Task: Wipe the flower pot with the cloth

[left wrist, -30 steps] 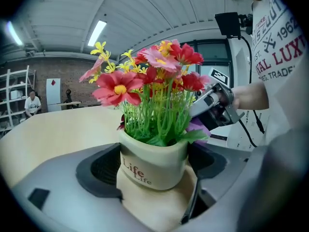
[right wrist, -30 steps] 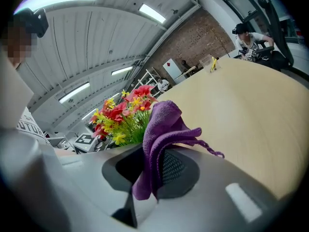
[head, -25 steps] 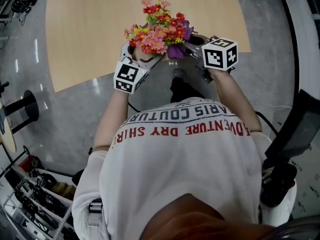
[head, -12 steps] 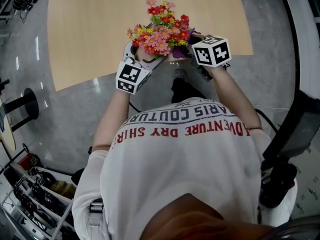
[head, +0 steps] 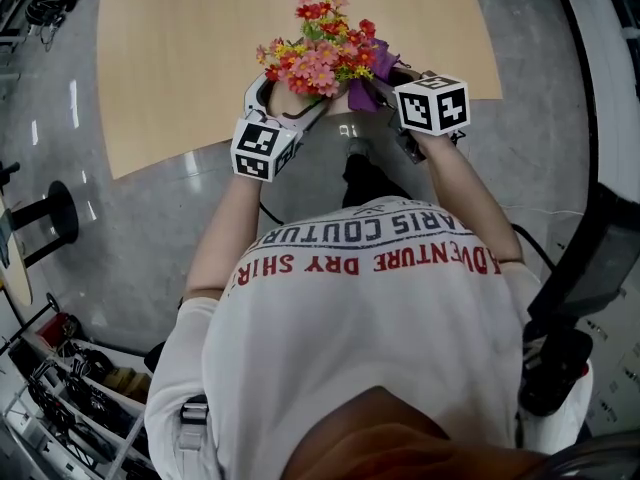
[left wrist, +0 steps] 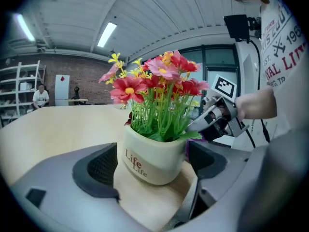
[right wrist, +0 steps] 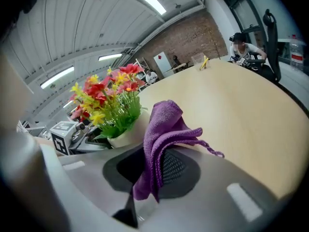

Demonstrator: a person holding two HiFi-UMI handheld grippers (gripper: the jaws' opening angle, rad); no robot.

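Observation:
A cream flower pot [left wrist: 154, 161] printed "Life" holds red, pink and yellow flowers [head: 320, 48]. It sits between the pads of my left gripper [left wrist: 152, 166], which is shut on its two sides just above the wooden table [head: 180, 58]. In the head view the left gripper [head: 298, 96] is under the blooms, which hide the pot. My right gripper [right wrist: 152, 170] is shut on a purple cloth [right wrist: 164, 129] that stands up from the jaws. The cloth [head: 365, 93] hangs close beside the pot [right wrist: 126, 135], on its right; I cannot tell whether they touch.
The table's curved near edge [head: 330, 133] runs just under both grippers, with grey floor below it. A black stand [head: 45, 213] and wire shelves [head: 60, 398] are at the left, and black equipment [head: 590, 268] is at the right. People sit far off in the room.
The flowers have shifted a little farther over the table and tilted slightly with the left gripper. The right gripper with the cloth has drawn a little closer to the pot.

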